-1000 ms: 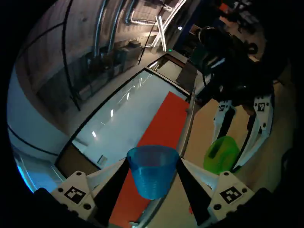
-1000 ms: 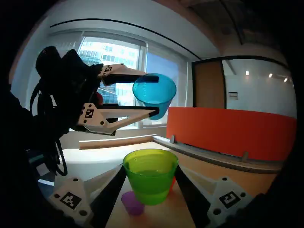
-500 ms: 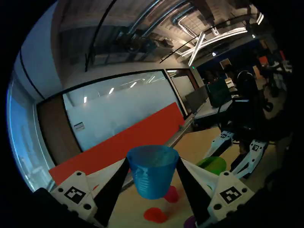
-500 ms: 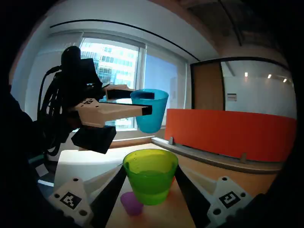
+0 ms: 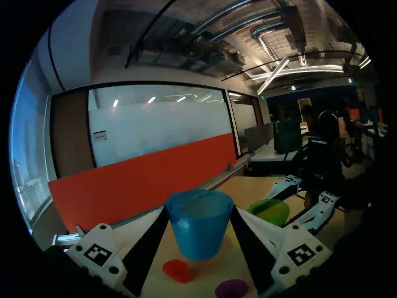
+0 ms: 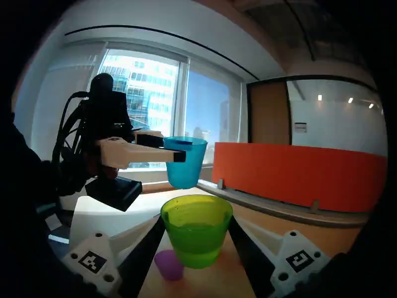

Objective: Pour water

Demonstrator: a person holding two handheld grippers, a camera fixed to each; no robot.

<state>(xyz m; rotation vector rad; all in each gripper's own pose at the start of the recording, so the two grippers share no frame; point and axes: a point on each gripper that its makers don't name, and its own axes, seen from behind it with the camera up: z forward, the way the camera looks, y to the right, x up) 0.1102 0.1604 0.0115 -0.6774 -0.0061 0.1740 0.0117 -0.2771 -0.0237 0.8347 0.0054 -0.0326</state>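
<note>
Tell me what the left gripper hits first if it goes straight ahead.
Probably the orange partition; depth is unclear. The left gripper, shut on the blue cup, has the green cup off to its side.

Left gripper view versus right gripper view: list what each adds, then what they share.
Left gripper view adds a small red round piece on the wooden table and ceiling strip lights. Right gripper view adds a window and water in the translucent green plastic cup. Shared: that green cup, the translucent blue plastic cup, the orange partition, a small purple piece.
</note>
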